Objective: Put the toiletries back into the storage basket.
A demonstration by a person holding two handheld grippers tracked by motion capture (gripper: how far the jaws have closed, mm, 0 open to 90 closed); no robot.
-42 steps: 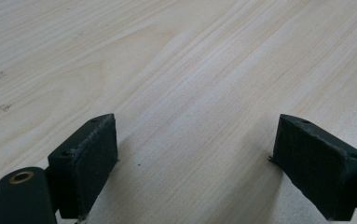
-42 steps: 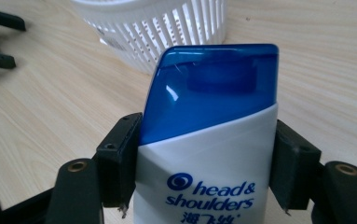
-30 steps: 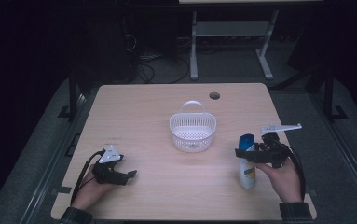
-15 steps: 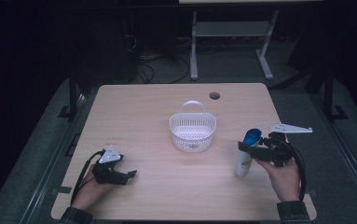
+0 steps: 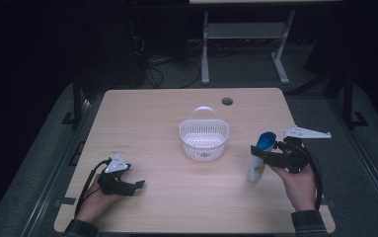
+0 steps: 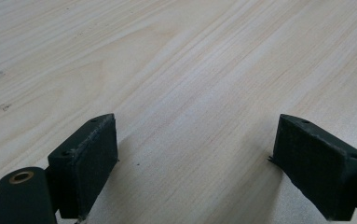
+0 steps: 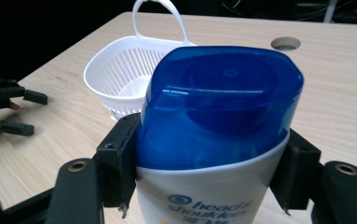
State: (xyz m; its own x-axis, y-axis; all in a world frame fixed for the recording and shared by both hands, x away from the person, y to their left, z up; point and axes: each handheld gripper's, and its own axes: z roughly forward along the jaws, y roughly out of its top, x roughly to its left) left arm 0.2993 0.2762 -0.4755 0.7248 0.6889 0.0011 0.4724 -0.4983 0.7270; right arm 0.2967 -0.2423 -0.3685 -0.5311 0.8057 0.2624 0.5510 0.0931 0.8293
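Observation:
A white shampoo bottle (image 5: 254, 170) with a blue cap (image 5: 266, 139) is at the table's right side, tilted with its cap up. My right gripper (image 5: 261, 154) is shut on it just below the cap. In the right gripper view both pads press the bottle (image 7: 220, 102) from either side. A white plastic basket (image 5: 204, 123) with a handle stands at the table's middle, to the left of the bottle. My left gripper (image 5: 134, 186) rests near the front left, open, with bare wood between its jaws (image 6: 197, 158).
The wooden table (image 5: 152, 118) has a round cable hole (image 5: 227, 101) at its far edge. Beyond the table are a dark floor, cables and a white stand (image 5: 245, 34). The left gripper (image 7: 8, 107) appears at the left in the right gripper view, beside the basket (image 7: 115, 70).
The bottle in my right gripper has tilted, its base swinging left toward the basket. The grey plate on the right gripper has turned outward. The left gripper has stayed put.

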